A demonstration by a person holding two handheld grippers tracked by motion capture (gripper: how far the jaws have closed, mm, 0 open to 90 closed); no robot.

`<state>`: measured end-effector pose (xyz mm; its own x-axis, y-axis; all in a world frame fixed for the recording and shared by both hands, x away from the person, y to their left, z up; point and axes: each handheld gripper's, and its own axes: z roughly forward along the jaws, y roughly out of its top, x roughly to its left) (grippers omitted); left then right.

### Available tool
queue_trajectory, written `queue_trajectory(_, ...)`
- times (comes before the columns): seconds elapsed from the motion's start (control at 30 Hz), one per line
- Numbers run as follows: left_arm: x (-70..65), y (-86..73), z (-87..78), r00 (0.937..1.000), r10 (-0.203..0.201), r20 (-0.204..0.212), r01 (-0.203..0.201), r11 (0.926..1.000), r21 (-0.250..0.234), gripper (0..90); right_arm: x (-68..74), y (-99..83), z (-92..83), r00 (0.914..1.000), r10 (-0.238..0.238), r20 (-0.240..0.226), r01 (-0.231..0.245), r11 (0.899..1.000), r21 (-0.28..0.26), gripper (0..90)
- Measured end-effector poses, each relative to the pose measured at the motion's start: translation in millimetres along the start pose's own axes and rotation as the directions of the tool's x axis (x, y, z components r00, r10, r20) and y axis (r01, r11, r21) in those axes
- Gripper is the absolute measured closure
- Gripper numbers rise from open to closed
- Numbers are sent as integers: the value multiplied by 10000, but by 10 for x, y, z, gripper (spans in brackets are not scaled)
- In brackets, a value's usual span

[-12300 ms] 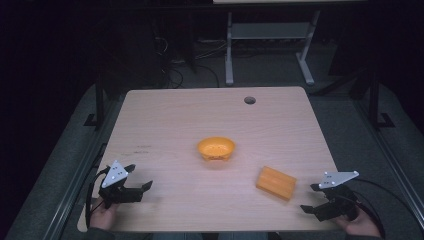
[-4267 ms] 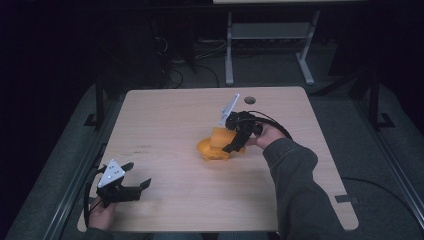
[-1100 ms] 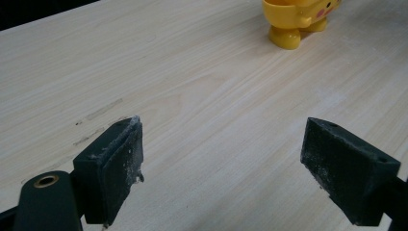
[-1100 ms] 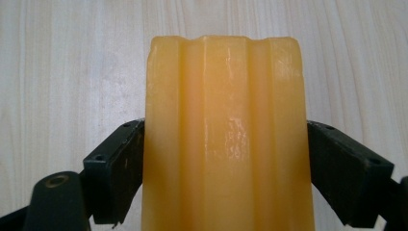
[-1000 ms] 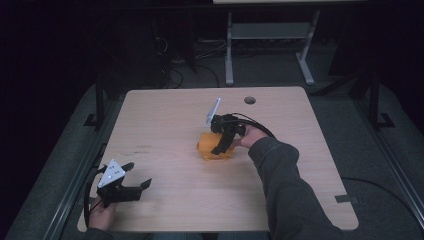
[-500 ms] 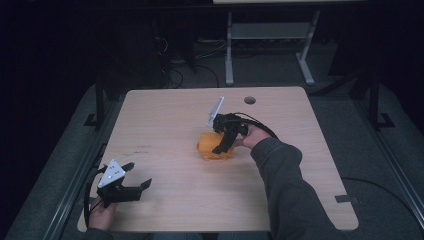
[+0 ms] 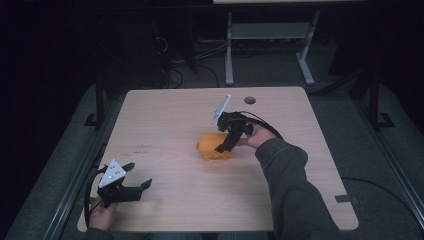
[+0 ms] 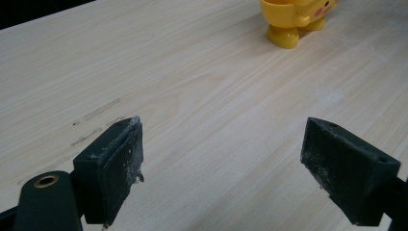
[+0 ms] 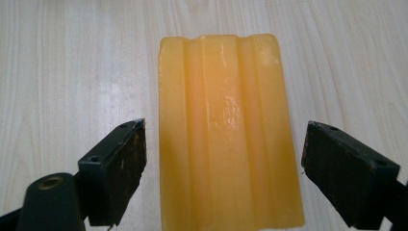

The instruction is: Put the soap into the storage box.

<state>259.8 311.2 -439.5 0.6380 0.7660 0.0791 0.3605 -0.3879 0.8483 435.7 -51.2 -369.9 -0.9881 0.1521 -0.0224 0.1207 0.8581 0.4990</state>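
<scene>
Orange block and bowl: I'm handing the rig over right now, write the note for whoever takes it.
Right gripper: jaws open, one on each side of the orange ridged block, not touching it.
Left gripper: jaws open, holding nothing, low over the table at its near left corner.
The block sits on top of the yellow bowl at mid table, covering it.
Done: block placed on the bowl and let go.
Left: draw the right gripper back without nudging the block; I cannot tell whether the block sits level.
</scene>
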Motion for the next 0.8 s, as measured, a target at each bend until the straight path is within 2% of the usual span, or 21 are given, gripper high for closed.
queue_trajectory(0.8, -5, 0, 4, 10000, -23, 5, 23, 10000, -16, 143, 32, -183, -175, 9991, 370, 206, -367, 9992, -133, 154)
